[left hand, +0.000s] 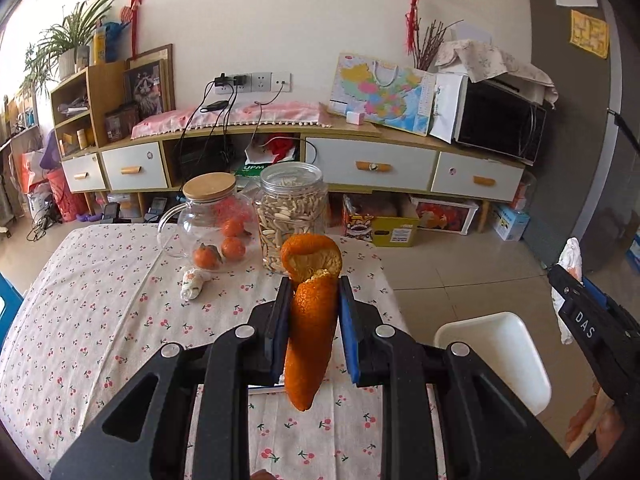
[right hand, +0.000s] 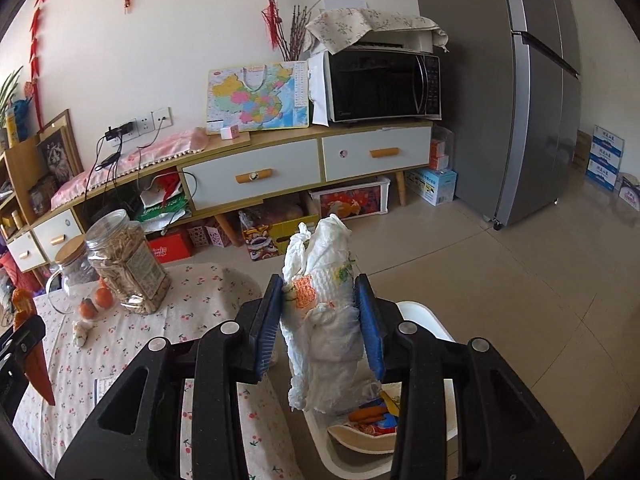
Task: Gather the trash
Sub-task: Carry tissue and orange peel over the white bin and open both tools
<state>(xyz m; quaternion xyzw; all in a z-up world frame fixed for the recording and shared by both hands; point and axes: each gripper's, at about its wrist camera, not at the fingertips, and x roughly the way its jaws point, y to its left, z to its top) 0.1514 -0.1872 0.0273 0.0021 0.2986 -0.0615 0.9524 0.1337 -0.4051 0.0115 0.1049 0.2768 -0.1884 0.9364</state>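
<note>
- The table [left hand: 100, 320], under a cherry-print cloth, spreads below and ahead of the left gripper [left hand: 313, 286]; its far edge lies beyond the jars, its right edge falls just right of that claw, with bare tiled floor past it.
- The white bin [right hand: 424, 316] sits beyond the table's right edge, directly below the right gripper [right hand: 319, 286]; scraps already lie inside it, and open floor runs ahead and right toward the fridge [right hand: 540, 100].
- A jar of seeds [left hand: 292, 216] and a glass pot [left hand: 212, 224] stand ahead of the left claw, slightly to its left, near the far edge.
- The crumpled tissue [right hand: 324, 320] stands upright between the right claw's blue pads, which stand narrowly apart and touch its sides.
- The orange peel [left hand: 310, 320] is pinched between the left claw's nearly closed pads, curling above the tips and hanging below them.
- A small tissue wad [left hand: 194, 282] lies on the cloth ahead-left of the left claw, well apart from it.
</note>
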